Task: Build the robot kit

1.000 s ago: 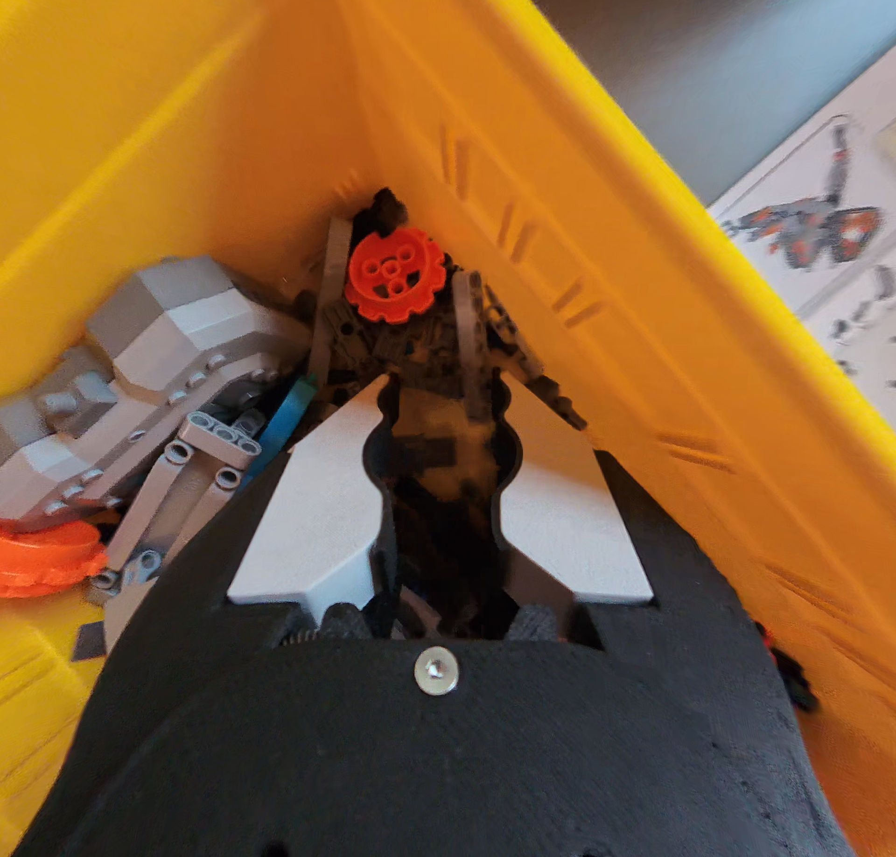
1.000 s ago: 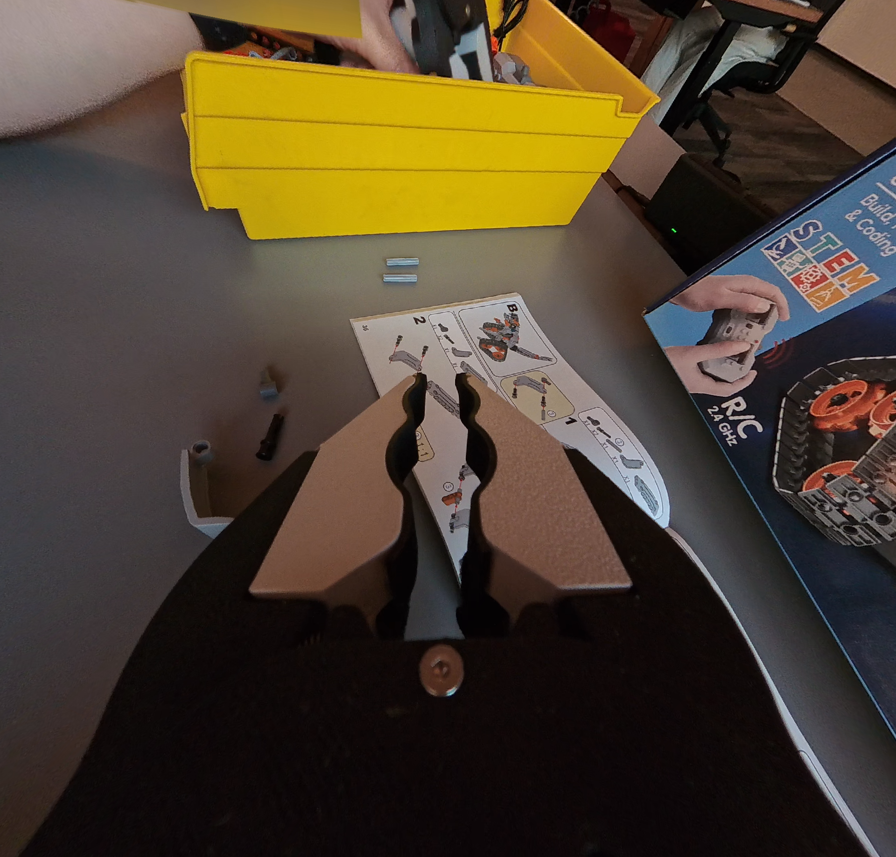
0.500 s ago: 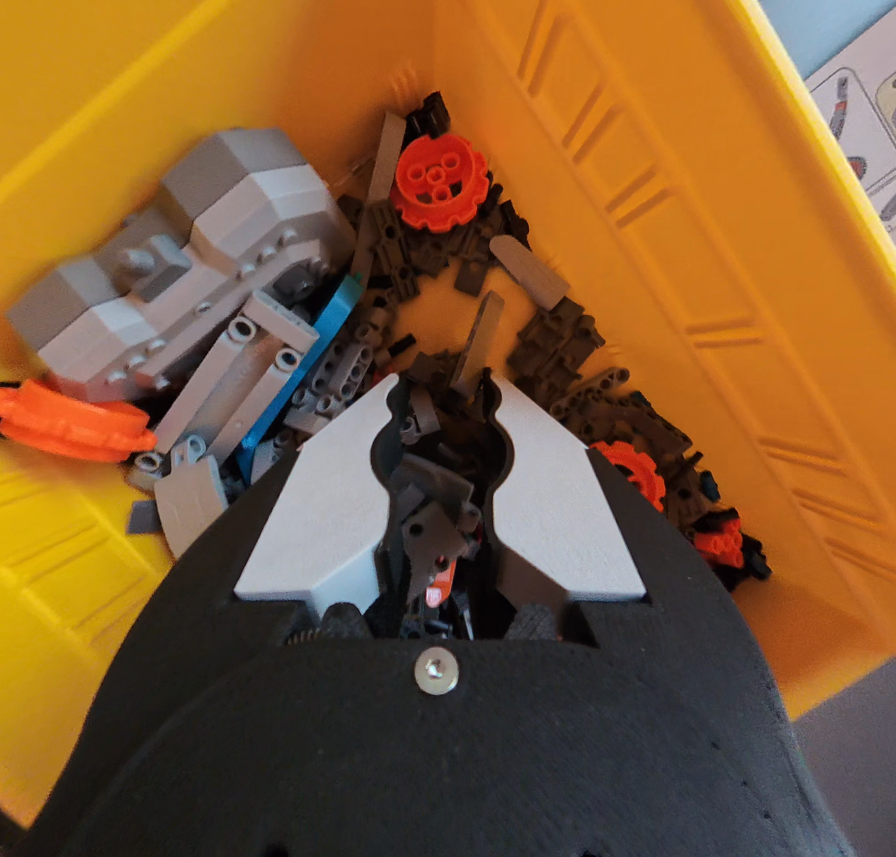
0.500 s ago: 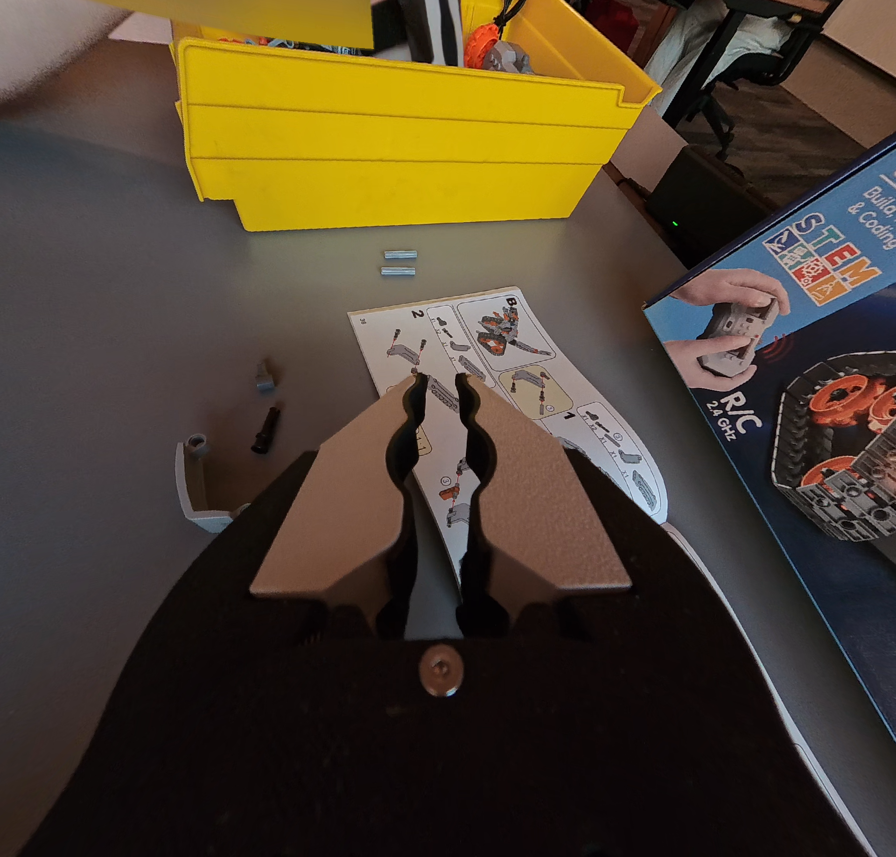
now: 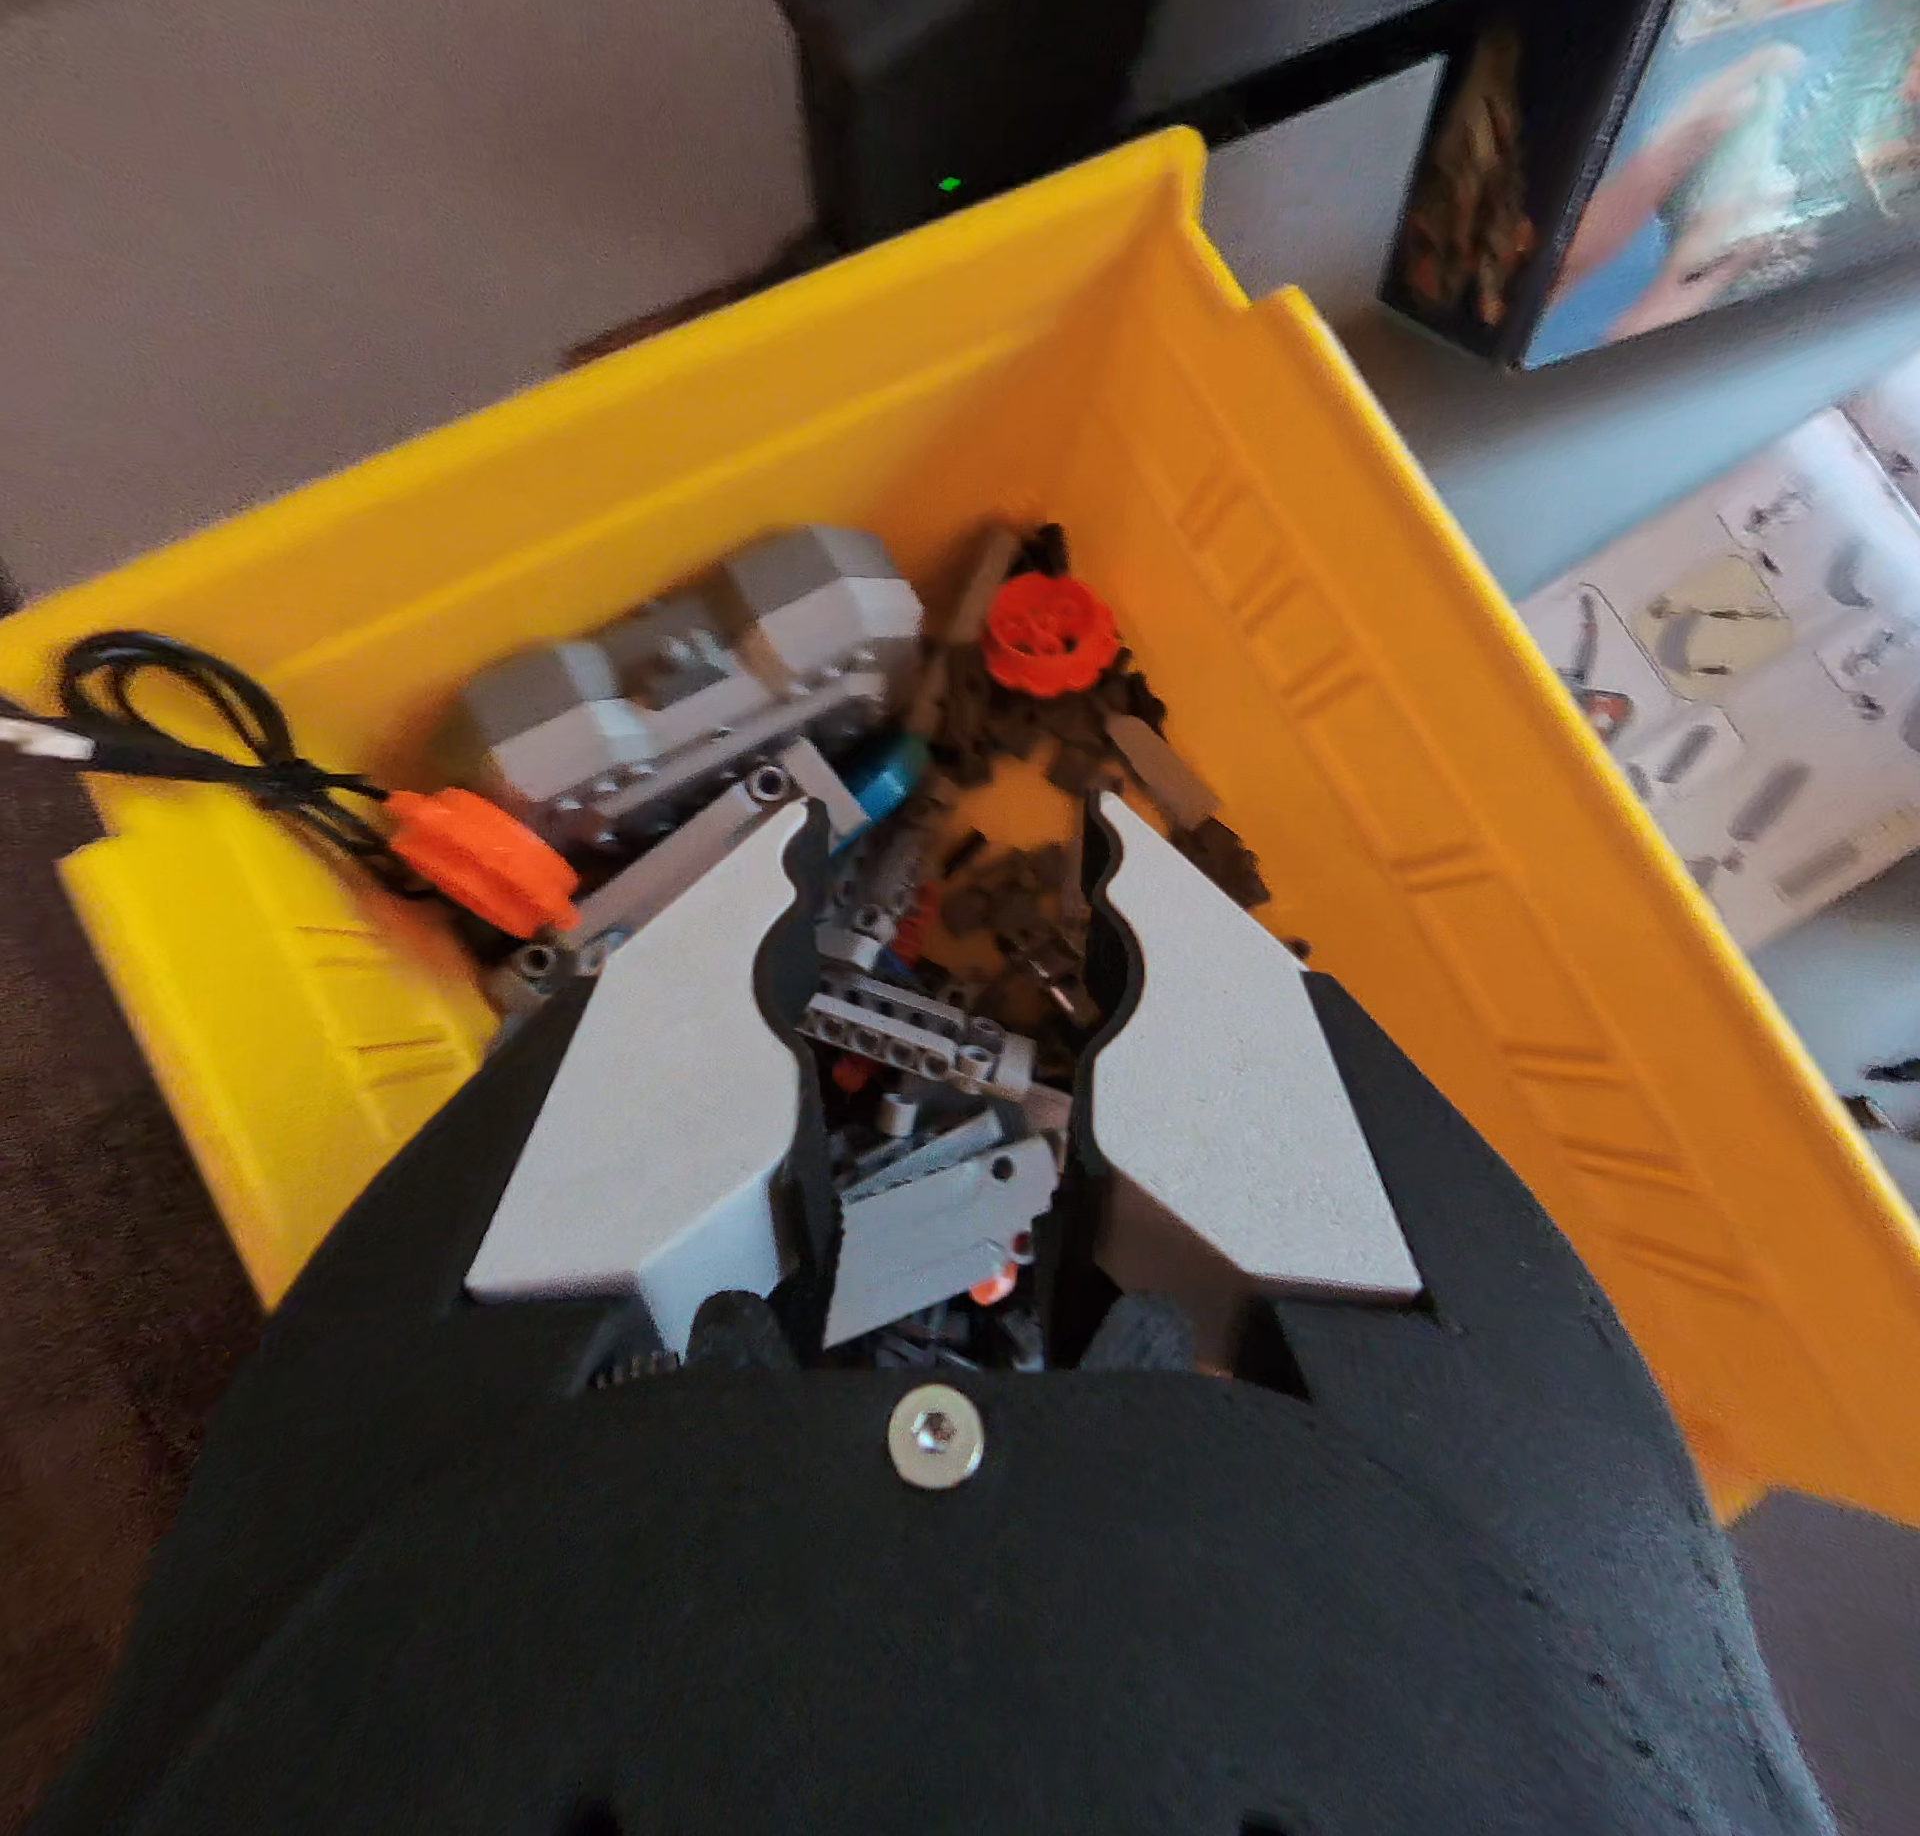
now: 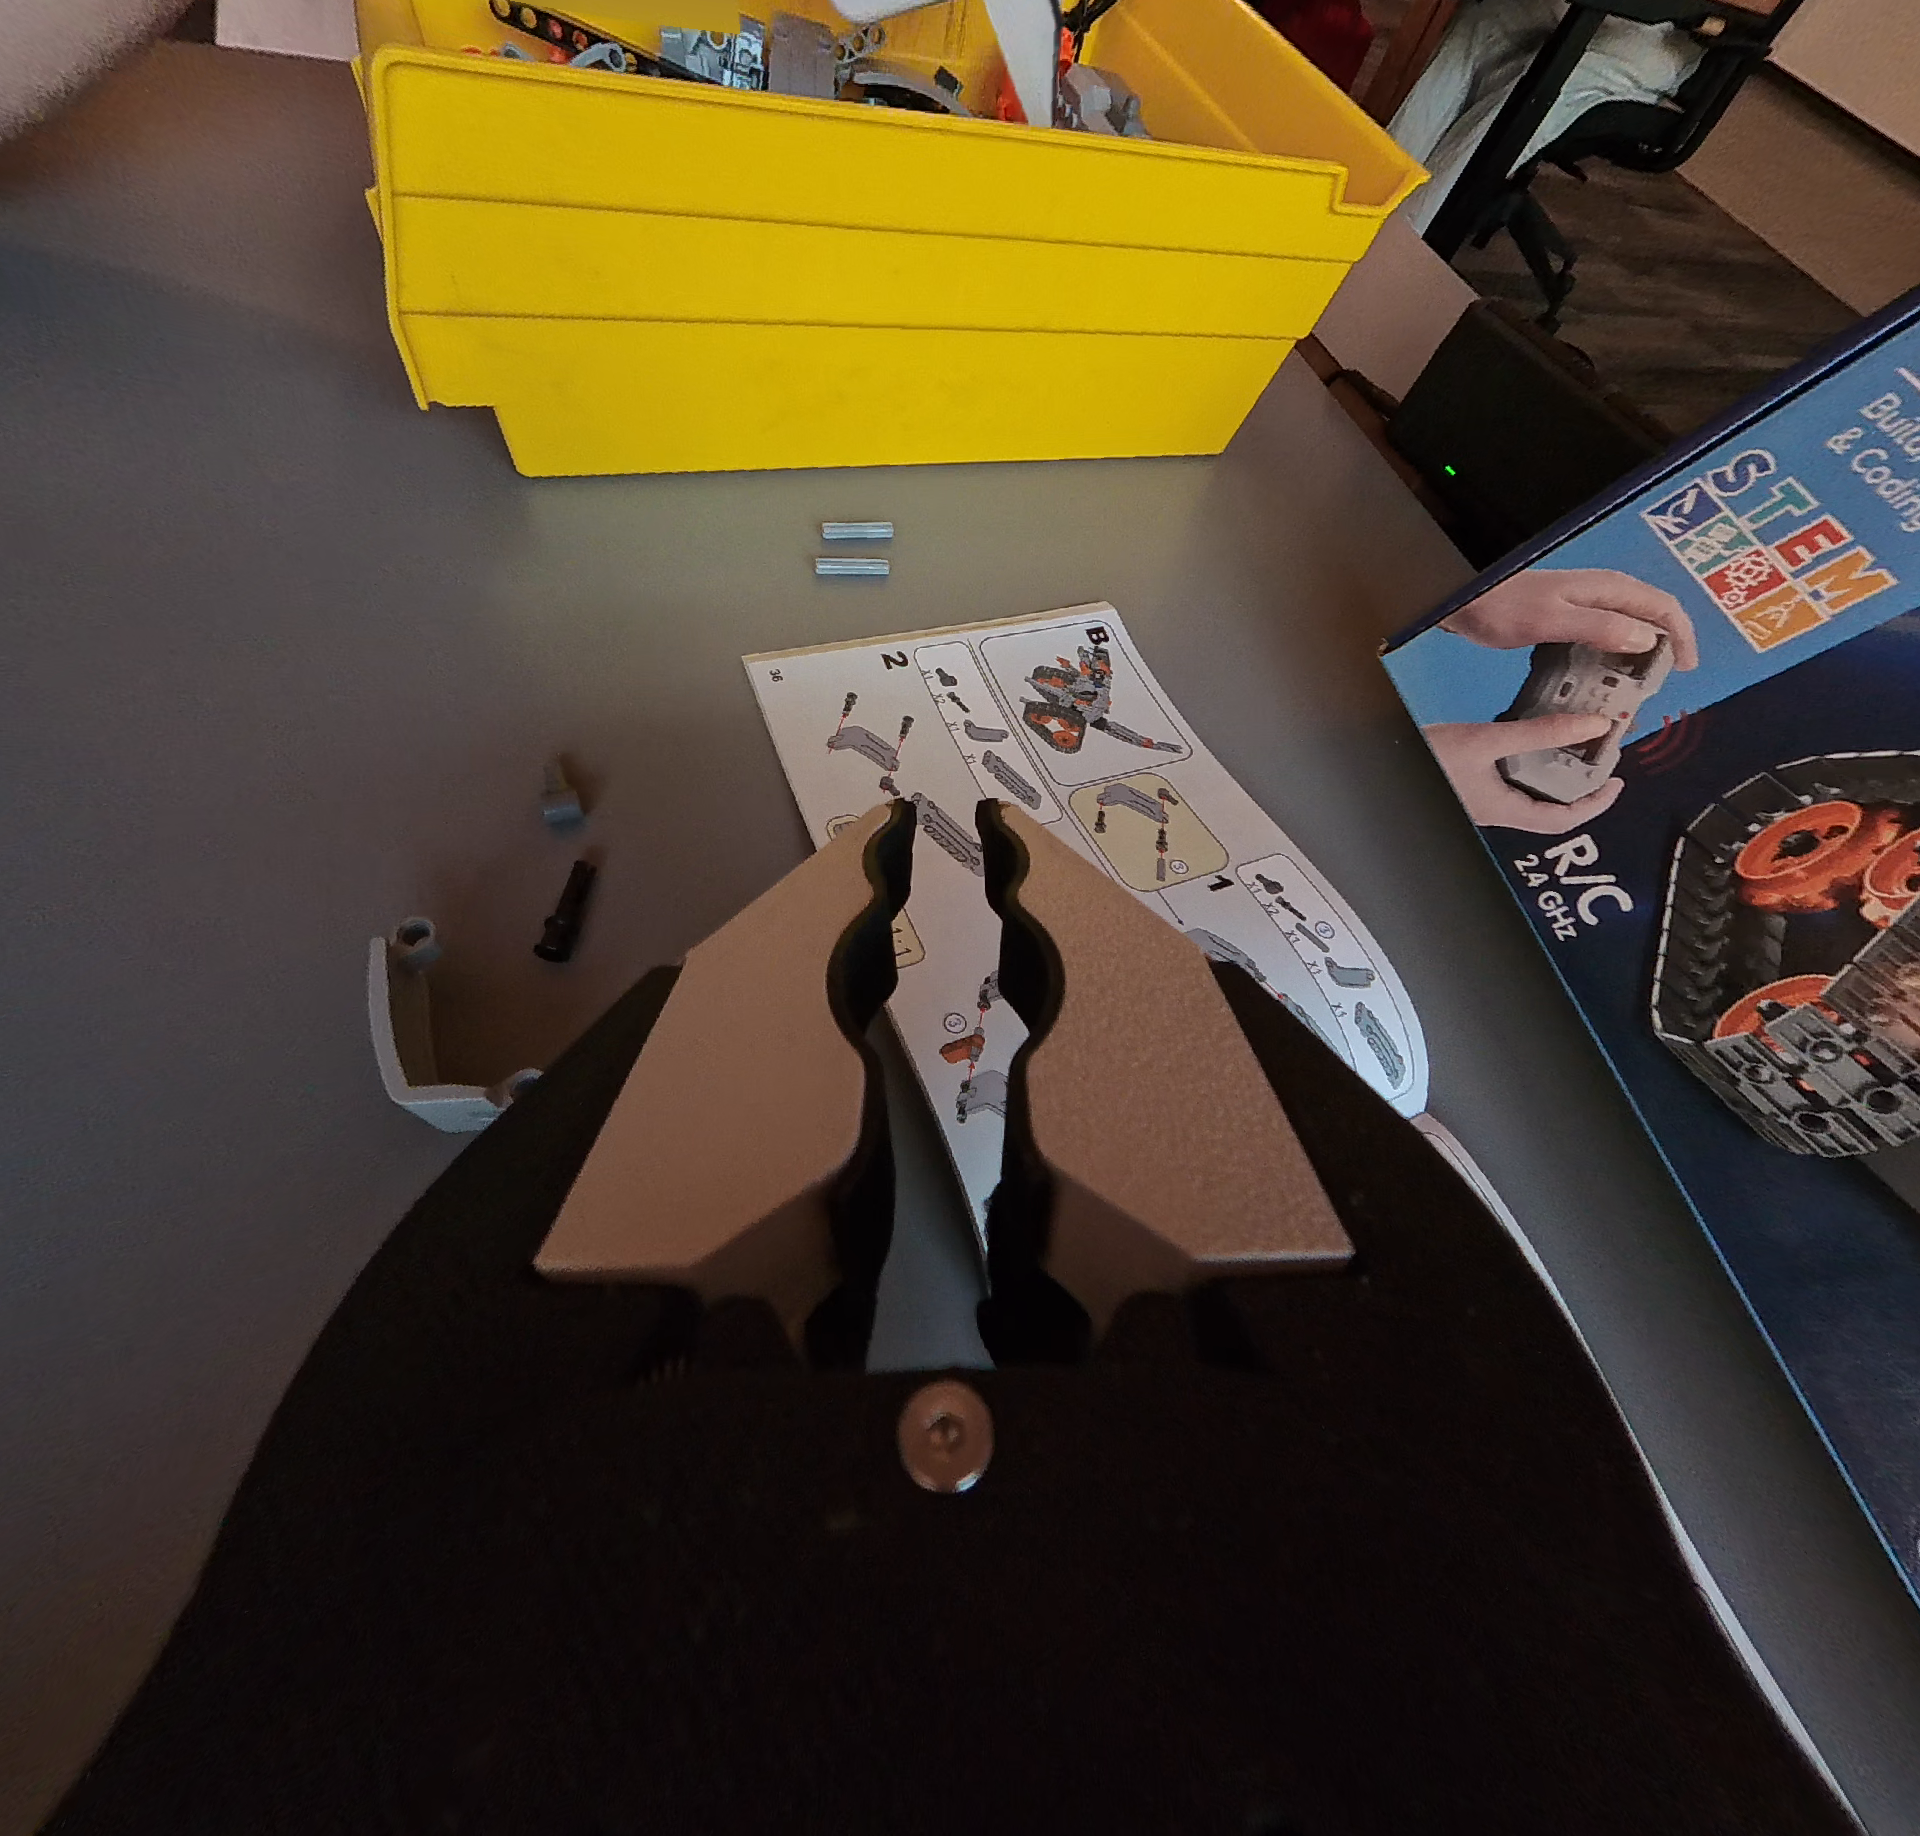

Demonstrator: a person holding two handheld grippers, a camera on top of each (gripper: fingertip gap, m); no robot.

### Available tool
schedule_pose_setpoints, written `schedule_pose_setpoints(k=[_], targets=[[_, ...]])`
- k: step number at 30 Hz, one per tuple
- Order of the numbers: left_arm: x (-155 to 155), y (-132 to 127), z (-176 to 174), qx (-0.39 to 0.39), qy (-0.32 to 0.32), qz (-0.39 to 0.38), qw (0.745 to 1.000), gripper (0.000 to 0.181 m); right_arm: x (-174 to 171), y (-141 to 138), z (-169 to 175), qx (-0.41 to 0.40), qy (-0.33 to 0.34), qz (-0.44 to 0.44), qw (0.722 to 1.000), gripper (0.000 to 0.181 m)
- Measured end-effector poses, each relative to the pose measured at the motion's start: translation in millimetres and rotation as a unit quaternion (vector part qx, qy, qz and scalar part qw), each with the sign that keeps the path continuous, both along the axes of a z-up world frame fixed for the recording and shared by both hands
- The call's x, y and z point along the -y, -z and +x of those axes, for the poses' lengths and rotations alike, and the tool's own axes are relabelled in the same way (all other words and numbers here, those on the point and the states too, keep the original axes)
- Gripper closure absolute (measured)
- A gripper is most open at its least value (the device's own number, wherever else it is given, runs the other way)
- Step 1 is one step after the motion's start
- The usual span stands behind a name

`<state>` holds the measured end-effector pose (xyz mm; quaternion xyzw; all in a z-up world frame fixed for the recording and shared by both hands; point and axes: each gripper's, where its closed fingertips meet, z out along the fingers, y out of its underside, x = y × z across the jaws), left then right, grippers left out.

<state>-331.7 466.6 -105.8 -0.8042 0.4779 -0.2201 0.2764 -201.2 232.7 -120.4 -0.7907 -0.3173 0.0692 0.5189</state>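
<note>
the left gripper (image 5: 951,830) hangs over the yellow bin (image 5: 1351,706), its jaws spread wide and gripping nothing. below the gap between its fingers lies the bin's heap of building parts: a grey holed beam (image 5: 904,1033) crosswise, and a flat light grey panel (image 5: 940,1230) nearer the gripper's base. deeper in the bin, past the fingertips, sit a red gear wheel (image 5: 1047,631) in the far corner, a big grey blocky unit (image 5: 686,685) against the far wall, a blue piece (image 5: 881,773) beside that unit, and an orange part (image 5: 483,872) with a black cable (image 5: 197,737) running over the bin's left rim. the right gripper (image 6: 945,815) is outside the bin, on its near side, above an instruction sheet (image 6: 1101,830) on the grey table (image 6: 260,643); its jaws stand a narrow gap apart with nothing between them. between the bin and the sheet lie two small pale blue rods (image 6: 854,550). farther from the bin, left of the right gripper, lie a small grey connector (image 6: 561,794), a black pin (image 6: 566,908) and a curved grey piece (image 6: 410,1033). a blue printed box (image 6: 1714,799) stands to the right of the sheet.
</note>
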Motion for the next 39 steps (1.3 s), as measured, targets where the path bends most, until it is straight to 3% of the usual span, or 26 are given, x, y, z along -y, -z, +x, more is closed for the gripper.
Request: schedule_pose_setpoints(k=[3, 8, 13, 17, 21, 26, 29, 33, 37, 39], targets=[[-14.2, 8.4, -9.8, -0.026, -0.028, 0.023, 0.999, 0.134, 0.2, 1.0, -0.1, 0.003, -0.001, -0.001, 1.000, 0.170], [-12.7, 21.3, -11.9, -0.054, -0.028, 0.010, 0.998, 0.135, 0.5, 2.3, 0.8, 0.008, -0.001, -0.003, 1.000, 0.170], [-35.6, 21.8, -22.1, -0.077, -0.075, 0.065, 0.992, 0.122, 0.8, 3.2, 1.1, 0.011, -0.001, -0.005, 1.000, 0.170], [-42.5, 10.4, -15.6, -0.028, -0.081, 0.079, 0.993, 0.124, 0.5, 3.9, 1.2, 0.014, -0.001, -0.005, 1.000, 0.170], [-44.7, -5.3, -15.6, -0.024, -0.048, 0.105, 0.993, 0.120, 0.4, 4.3, 2.0, 0.016, 0.000, -0.006, 1.000, 0.170], [-48.7, -20.0, -7.4, -0.093, 0.068, 0.186, 0.976, 0.131, 0.3, 4.5, 4.0, 0.017, 0.002, -0.005, 1.000, 0.170], [-45.0, -8.2, -11.0, -0.175, 0.135, 0.178, 0.959, 0.132, 0.7, 4.9, 5.0, 0.018, 0.002, -0.005, 1.000, 0.170], [-34.3, 14.7, -20.8, -0.253, 0.177, 0.155, 0.938, 0.132, -0.2, 5.4, 6.2, 0.019, 0.002, -0.005, 1.000, 0.170], [-38.6, 37.2, -26.4, -0.310, 0.186, 0.148, 0.921, 0.147, -0.4, 6.0, 6.5, 0.020, 0.002, -0.006, 1.000, 0.171], [-37.1, 44.4, -24.8, -0.310, 0.183, 0.126, 0.924, 0.149, -0.1, 6.1, 6.3, 0.021, 0.002, -0.005, 1.000, 0.171]])
